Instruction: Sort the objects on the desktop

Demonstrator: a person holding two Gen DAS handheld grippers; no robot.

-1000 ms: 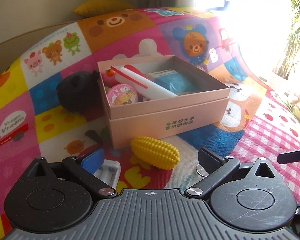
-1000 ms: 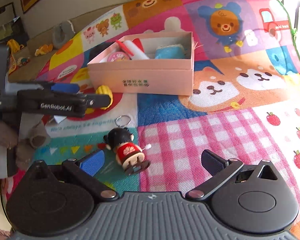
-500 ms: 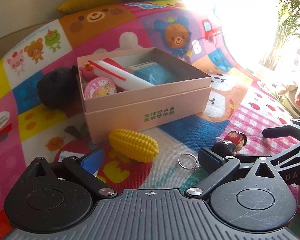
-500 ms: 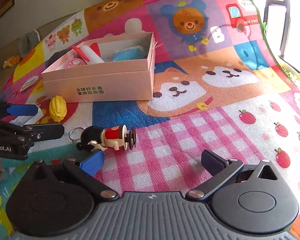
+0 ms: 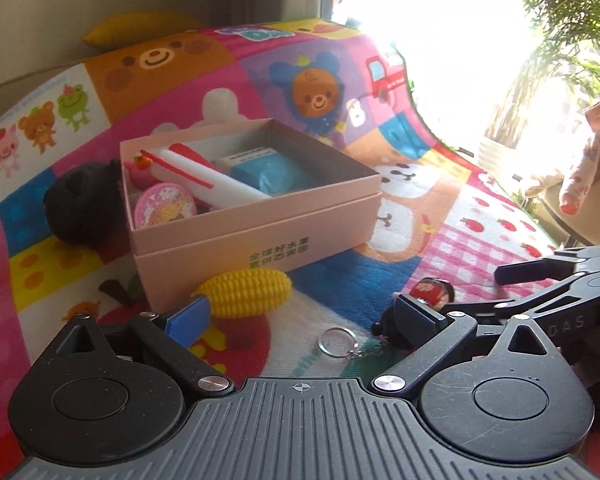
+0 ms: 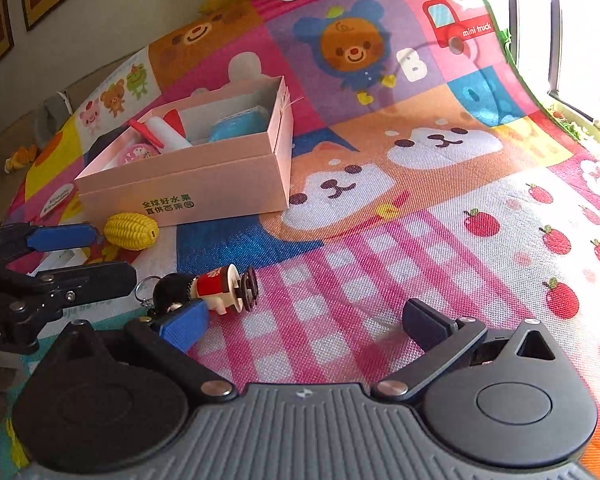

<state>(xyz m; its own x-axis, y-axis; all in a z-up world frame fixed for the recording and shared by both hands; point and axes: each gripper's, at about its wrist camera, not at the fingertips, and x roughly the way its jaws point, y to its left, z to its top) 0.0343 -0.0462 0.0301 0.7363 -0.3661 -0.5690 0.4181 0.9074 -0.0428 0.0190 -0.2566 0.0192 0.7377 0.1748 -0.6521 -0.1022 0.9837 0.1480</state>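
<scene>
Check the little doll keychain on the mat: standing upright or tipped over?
Tipped over. The doll keychain lies on its side on the mat, round base facing right, black head toward its key ring.

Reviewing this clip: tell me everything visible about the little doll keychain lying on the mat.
The doll keychain is a small, glossy, plastic-looking figure with a round black head, red body bearing a white pattern, white sleeves and a dark disc-like base. It lies on its side on the play mat, head toward the left claw, base toward the pink check. A short chain joins its head to a metal ring. The right claw's blue fingertip sits right beside it; contact is unclear.
</scene>
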